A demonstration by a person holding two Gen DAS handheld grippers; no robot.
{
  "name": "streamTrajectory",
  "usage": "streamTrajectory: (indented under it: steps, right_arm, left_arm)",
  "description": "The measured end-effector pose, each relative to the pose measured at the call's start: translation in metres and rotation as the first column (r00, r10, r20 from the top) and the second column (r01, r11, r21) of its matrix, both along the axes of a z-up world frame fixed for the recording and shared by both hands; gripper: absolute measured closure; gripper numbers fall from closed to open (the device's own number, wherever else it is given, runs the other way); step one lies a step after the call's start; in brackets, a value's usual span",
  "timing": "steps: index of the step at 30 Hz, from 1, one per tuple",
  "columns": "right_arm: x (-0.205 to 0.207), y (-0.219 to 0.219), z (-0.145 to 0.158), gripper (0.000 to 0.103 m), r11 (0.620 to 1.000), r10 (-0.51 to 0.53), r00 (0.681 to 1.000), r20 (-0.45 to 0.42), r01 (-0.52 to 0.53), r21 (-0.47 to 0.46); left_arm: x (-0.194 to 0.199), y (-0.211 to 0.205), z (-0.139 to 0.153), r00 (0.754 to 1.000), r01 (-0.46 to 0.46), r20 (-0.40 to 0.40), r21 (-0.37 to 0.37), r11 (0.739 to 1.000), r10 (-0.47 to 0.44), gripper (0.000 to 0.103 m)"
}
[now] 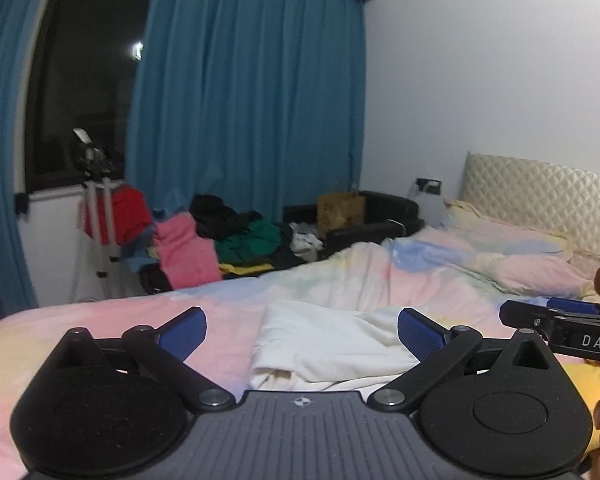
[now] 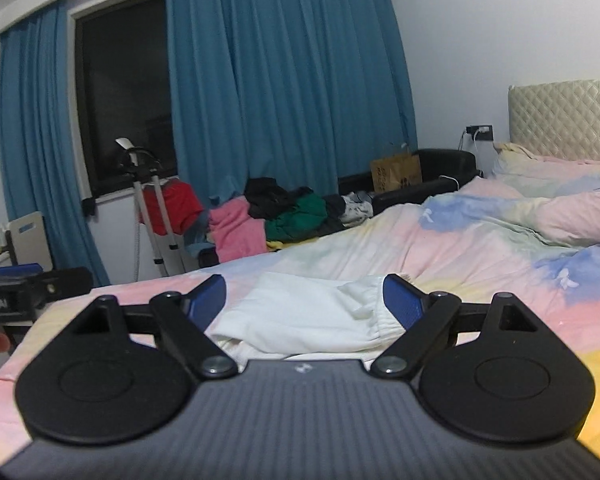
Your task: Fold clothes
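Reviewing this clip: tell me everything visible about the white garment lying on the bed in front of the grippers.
The white soft-fabric garment lies crumpled and partly folded on the pastel patterned bedcover, near the bed's foot edge. A gathered elastic hem or waistband shows at its right end; a layered opening shows at the near left. It looks like thick cotton, creased. The open left gripper and open right gripper frame it; neither visibly grips it.

Both the left gripper (image 1: pixel 302 330) and right gripper (image 2: pixel 304 300) have ribbed grey bodies, black round-ended linkage arms with silver screws, and blue textured pads (image 1: pixel 418 332).
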State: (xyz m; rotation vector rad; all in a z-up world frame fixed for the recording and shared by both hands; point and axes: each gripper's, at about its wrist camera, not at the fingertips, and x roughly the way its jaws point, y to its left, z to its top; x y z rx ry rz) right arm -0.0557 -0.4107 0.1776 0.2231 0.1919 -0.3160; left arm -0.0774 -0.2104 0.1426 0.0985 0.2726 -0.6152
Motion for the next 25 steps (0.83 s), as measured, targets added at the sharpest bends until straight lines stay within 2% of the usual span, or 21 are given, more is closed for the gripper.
streamTrajectory:
  steps: [6, 12, 14, 18, 25]
  right_arm:
    - [-0.013, 0.035, -0.01, 0.016, 0.999, 0.018, 1.0, -0.023, -0.019, -0.028]
    - [-0.016, 0.053, -0.029, 0.016, 1.0, 0.001, 1.0, -0.03, -0.002, -0.019]
    - [-0.016, 0.059, -0.036, 0.016, 1.0, -0.005, 0.999, -0.042, 0.005, -0.013]
    - [-0.013, 0.075, -0.047, 0.016, 0.996, -0.055, 0.995, -0.078, 0.049, -0.076]
    - [-0.008, 0.083, -0.052, 0.016, 0.988, -0.107, 0.99, -0.096, 0.095, -0.119]
  left_arm:
    - [-0.032, 0.031, -0.014, 0.999, -0.042, -0.03, -0.046, 0.998, 0.04, 0.0]
    - [-0.05, 0.042, -0.03, 0.997, -0.078, 0.0, -0.017, 0.997, 0.078, 0.0]
    - [-0.052, 0.043, -0.035, 0.997, -0.08, 0.002, -0.006, 0.997, 0.08, 0.0]
    - [-0.052, 0.044, -0.043, 0.997, -0.075, -0.016, -0.005, 0.997, 0.075, 0.0]
    - [-0.04, 0.043, -0.057, 0.996, -0.07, -0.051, 0.005, 0.998, 0.07, 0.0]
